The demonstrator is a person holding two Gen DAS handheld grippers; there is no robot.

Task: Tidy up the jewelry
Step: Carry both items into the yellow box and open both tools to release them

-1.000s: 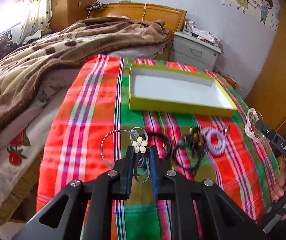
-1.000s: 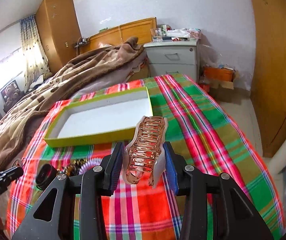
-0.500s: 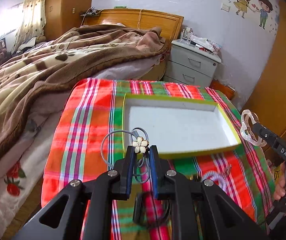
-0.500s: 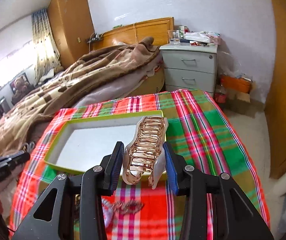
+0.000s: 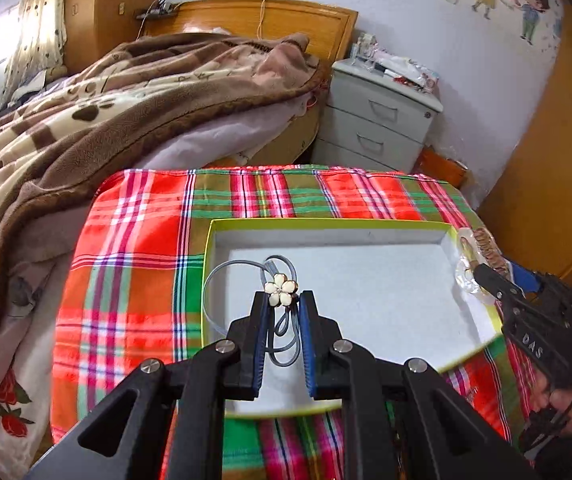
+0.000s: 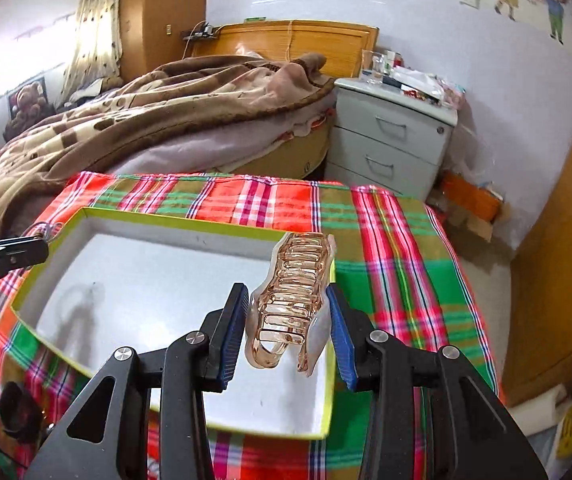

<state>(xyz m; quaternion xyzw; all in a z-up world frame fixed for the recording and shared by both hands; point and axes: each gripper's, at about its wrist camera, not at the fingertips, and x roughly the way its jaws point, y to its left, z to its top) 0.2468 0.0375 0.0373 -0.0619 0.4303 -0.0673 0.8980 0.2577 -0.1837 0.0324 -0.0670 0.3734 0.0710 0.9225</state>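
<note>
A shallow yellow-green box (image 5: 211, 264) with a white floor lies on the plaid cloth; its rim (image 6: 78, 213) also shows in the right wrist view. My left gripper (image 5: 283, 298) is shut on a grey hair tie with a cream flower (image 5: 281, 289), hanging over the box's near left part. My right gripper (image 6: 286, 300) is shut on a rose-gold hair claw (image 6: 290, 300), held above the box's right side. In the left wrist view the right gripper (image 5: 482, 276) reaches in over the box's right rim with the claw (image 5: 486, 252). The left gripper's fingers (image 6: 6, 254) enter the right wrist view at the left.
The plaid cloth (image 5: 134, 248) covers a small table beside a bed with a brown blanket (image 5: 106, 120). A grey nightstand (image 6: 390, 140) stands behind, a wooden wardrobe (image 6: 558, 240) to the right. A black hair band (image 6: 20, 414) lies near the box's front left corner.
Both grippers have travelled forward from the pile of jewelry to above the box, each still holding its item. The right gripper has rolled slightly.
</note>
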